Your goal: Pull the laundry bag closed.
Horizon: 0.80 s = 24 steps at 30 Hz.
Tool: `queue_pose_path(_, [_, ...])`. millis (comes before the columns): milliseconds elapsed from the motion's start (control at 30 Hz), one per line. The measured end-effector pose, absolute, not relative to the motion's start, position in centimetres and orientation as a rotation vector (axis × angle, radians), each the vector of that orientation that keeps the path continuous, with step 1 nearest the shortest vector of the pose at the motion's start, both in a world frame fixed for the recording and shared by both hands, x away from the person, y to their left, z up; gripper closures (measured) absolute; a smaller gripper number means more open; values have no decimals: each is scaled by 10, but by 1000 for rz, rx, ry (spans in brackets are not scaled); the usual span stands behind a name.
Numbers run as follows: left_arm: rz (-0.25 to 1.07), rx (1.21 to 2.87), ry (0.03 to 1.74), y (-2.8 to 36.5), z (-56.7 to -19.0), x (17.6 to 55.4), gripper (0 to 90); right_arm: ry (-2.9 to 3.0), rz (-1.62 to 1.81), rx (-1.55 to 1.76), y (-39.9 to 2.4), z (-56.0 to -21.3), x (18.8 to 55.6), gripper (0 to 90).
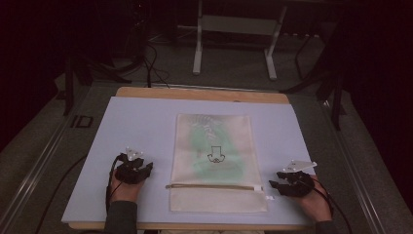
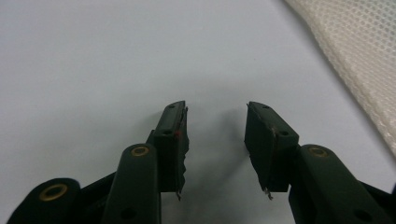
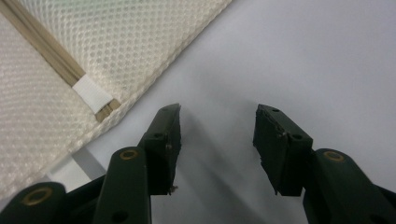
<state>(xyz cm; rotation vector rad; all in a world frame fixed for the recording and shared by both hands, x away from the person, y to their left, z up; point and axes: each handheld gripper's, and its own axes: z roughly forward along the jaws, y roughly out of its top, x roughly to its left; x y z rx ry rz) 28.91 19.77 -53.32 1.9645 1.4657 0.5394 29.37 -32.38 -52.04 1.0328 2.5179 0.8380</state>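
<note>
A cream mesh bag [image 1: 214, 161] lies flat in the middle of the pale mat, something green showing through it and a black arrow-like mark on its front. A tan zipper [image 1: 212, 186] runs across its near part, ending in a white tab [image 3: 92, 94]. My left gripper [image 1: 146, 168] rests on the mat left of the bag, open, nothing between its jaws; the bag's mesh edge [image 2: 355, 60] lies to its right. My right gripper [image 1: 273, 185] rests right of the bag near the zipper's end, open and holding nothing.
The pale mat [image 1: 141, 122] covers a wooden table [image 1: 199, 93]. Beyond the far edge stand a white metal frame [image 1: 234, 44] and cables on a dark floor. Bare mat lies on both sides of the bag.
</note>
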Motion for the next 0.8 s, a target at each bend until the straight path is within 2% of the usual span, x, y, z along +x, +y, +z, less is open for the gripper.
queue_pose_path(267, [537,1985,1425,194,-532,289,595,2540,798,976,-321,-518,291,514])
queue_pose_path(333, [545,1993,1411,193,-531,288,595,2554,803,980,-320,-518,290,548])
queue_pose_path(800, [523,2011,1390,192,-531,287,592,2602,784,929,-312,-514,286,551])
